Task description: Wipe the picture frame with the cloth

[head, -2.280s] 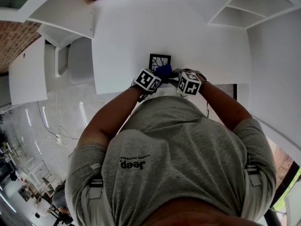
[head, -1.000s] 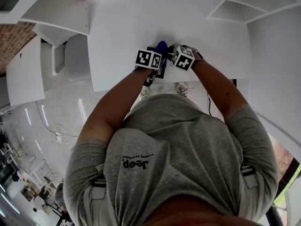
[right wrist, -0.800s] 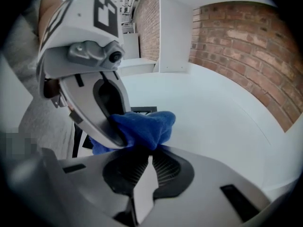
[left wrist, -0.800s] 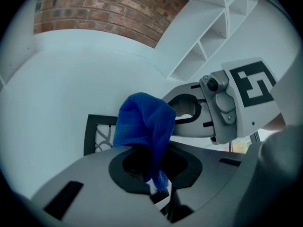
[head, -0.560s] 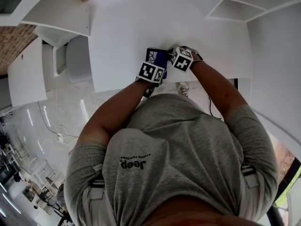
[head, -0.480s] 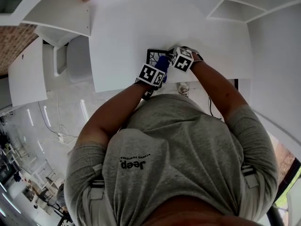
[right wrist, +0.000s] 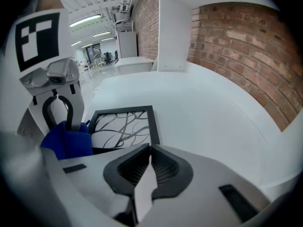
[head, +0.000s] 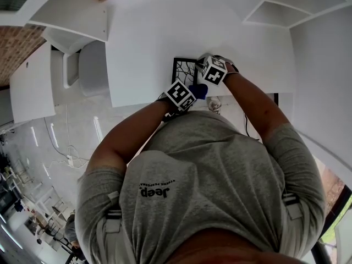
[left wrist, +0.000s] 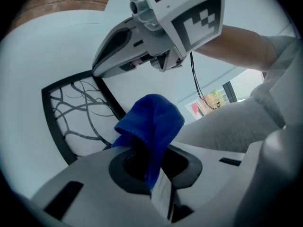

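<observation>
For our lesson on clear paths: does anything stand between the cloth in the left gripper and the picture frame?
Nothing visible does. The blue cloth, clamped in the left gripper, hangs right at the picture frame's near edge. Only the bare white table lies around them.

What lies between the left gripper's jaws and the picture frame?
The blue cloth, clamped in the left gripper, bunches up in front of the picture frame; the left gripper view shows it.
</observation>
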A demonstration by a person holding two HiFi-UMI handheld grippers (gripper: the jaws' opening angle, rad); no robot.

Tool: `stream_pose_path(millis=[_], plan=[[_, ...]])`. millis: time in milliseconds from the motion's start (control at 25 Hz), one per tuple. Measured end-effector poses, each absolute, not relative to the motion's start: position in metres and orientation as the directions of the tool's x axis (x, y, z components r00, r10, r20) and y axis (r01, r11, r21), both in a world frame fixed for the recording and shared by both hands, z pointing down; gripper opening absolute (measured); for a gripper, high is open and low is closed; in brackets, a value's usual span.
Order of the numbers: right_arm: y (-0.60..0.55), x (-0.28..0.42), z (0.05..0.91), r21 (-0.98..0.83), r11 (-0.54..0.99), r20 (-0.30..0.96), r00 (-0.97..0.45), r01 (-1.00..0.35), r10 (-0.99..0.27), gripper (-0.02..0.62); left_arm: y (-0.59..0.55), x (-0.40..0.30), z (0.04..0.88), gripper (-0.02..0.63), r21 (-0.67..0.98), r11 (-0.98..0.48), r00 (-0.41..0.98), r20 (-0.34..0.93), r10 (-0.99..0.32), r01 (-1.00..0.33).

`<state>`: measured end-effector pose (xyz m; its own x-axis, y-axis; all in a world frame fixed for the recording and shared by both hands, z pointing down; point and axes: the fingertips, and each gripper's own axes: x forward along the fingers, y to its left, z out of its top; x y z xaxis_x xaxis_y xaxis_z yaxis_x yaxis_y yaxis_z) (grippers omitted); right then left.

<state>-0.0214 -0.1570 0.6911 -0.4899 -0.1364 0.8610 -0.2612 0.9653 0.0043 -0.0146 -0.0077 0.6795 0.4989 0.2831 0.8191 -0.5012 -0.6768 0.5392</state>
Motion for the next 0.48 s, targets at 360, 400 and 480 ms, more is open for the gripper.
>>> stream_pose_path(millis=[360,400,480], plan=[[-0.155,-0.023,0.691,0.109,0.98,0.866,-0.468,-0.164,-0.175,0.023,-0.019,-0.018,0.679,0.055,0.518,-0.679,0.52,0.823,0.229,-0.52],[-0.157,-0.023,0.692,0.137,0.981,0.867,-0.462,-0.141,-0.187,0.021,-0.022,-0.018,0.68,0.055,0.509,-0.682,0.52,0.826,0.216,-0.525],[-0.163,-0.023,0.693,0.185,0.977,0.868,-0.447,-0.11,-0.215,0.017,-0.03,-0.017,0.68,0.055,0.489,-0.691,0.519,0.834,0.19,-0.532]])
